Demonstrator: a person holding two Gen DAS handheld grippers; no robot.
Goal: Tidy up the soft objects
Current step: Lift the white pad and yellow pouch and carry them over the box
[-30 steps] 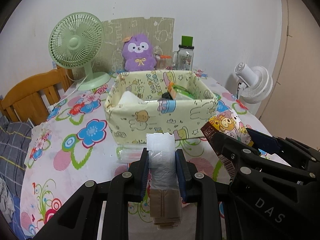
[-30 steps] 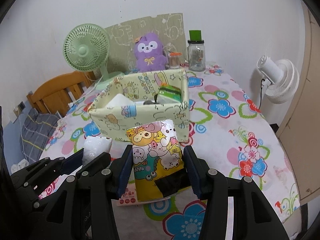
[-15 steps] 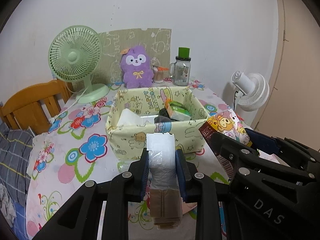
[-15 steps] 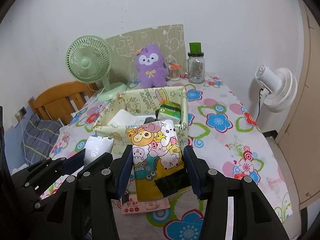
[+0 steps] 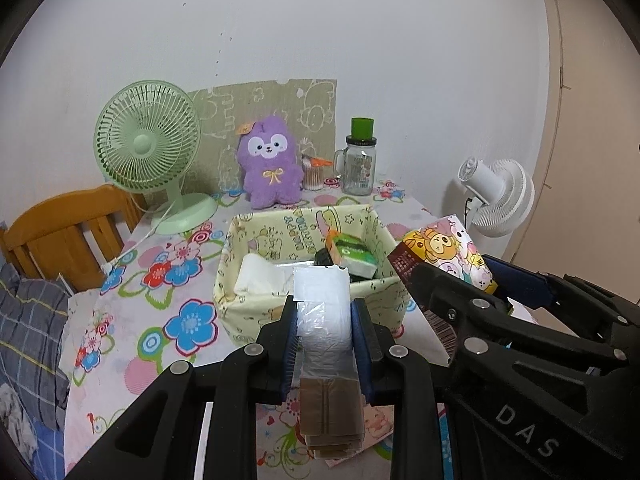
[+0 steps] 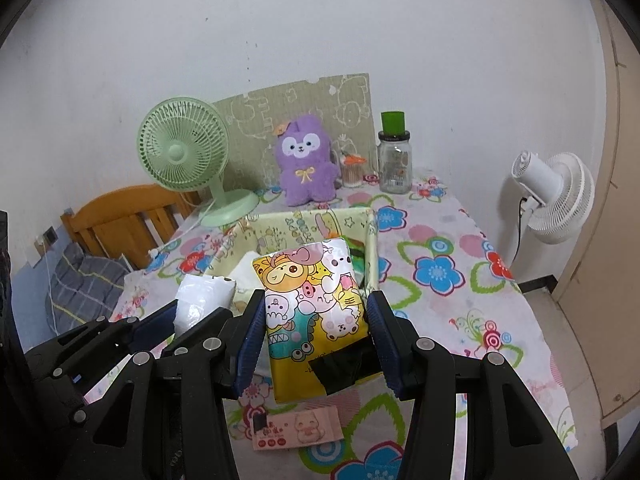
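My left gripper (image 5: 324, 320) is shut on a clear-wrapped tissue pack (image 5: 325, 320) and holds it up in front of the yellow fabric basket (image 5: 240, 292). The basket holds a white tissue pack (image 5: 260, 276) and a green pack (image 5: 352, 256). My right gripper (image 6: 316, 312) is shut on a yellow cartoon-printed pack (image 6: 312, 296), raised over the basket's near edge (image 6: 374, 256). That pack also shows at the right of the left wrist view (image 5: 444, 252). A pink tissue pack (image 6: 298, 428) lies on the tablecloth below the right gripper.
A green desk fan (image 5: 148, 152), a purple plush (image 5: 272, 164) and a glass jar with a green lid (image 5: 360, 160) stand at the back of the floral table. A white fan (image 6: 556, 196) stands off the right edge. A wooden chair (image 5: 68, 232) is at the left.
Both grippers have risen with their packs, so the basket now looks lower and its inside shows more. The right gripper's pack now overlaps the basket's near edge.
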